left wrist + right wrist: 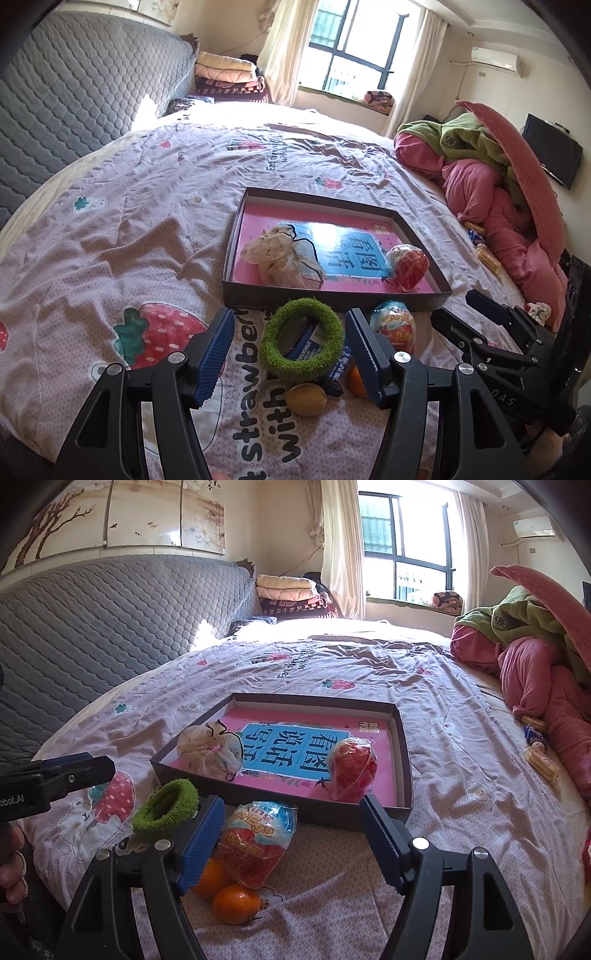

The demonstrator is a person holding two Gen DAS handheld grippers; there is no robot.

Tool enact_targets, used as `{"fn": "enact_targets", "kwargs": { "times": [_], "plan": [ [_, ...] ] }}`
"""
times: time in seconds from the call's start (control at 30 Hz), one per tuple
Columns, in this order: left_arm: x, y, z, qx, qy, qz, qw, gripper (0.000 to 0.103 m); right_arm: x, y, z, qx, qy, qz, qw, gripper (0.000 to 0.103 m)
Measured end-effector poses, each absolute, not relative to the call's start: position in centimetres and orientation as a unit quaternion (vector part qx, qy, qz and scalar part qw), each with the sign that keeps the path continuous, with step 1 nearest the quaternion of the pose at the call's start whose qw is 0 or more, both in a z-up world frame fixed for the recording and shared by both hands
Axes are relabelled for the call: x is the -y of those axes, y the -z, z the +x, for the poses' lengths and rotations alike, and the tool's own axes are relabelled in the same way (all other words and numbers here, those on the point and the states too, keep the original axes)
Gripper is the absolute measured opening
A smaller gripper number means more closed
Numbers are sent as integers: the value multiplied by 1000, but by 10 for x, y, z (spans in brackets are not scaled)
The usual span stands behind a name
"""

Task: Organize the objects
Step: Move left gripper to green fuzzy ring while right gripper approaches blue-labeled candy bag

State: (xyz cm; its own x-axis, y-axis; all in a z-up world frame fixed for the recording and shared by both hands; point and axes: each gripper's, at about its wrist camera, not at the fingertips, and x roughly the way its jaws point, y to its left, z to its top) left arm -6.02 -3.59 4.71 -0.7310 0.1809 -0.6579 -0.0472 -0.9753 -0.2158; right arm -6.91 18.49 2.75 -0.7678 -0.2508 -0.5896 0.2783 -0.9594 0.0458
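Left gripper: the black left gripper with blue ribbed pads (290, 356) hovers with its jaws spread wide on either side of the fuzzy green ring-shaped hair band (301, 338), not touching it.
Right gripper: the black right gripper with blue ribbed pads (291, 843) is spread open and empty; its housing reads "DAS" in the left wrist view.
Nearest items: a tan walnut (306, 398) lies just near of the hair band; two small orange mandarins (236, 902) lie touching each other by the right gripper's left pad.
Under the band: a blue printed packet (308, 341) shows through the ring; its writing is too small to read.
Snack bag: a clear blue-and-red snack packet (258, 843) rests against the mandarins, just near of the box.
Bedsheet: the pink strawberry-print sheet (110, 258) carries the words "strawber" and "with".
Box: a shallow dark cardboard box lid (404, 760) holds a pink book with large blue Chinese characters (295, 742), a knotted translucent plastic bag (208, 755) on the left and a red wrapped ball-shaped packet (352, 768) on the right.
Far right: a heap of pink and green bedding (491, 177).
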Motion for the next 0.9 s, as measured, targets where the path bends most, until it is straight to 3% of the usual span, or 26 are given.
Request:
{"fn": "enact_targets", "kwargs": {
  "times": [0.9],
  "plan": [
    [30,-15,-56,77,-902,-421,60,64,-172,-9,-54,-32,924,347,157,75]
  ]
}}
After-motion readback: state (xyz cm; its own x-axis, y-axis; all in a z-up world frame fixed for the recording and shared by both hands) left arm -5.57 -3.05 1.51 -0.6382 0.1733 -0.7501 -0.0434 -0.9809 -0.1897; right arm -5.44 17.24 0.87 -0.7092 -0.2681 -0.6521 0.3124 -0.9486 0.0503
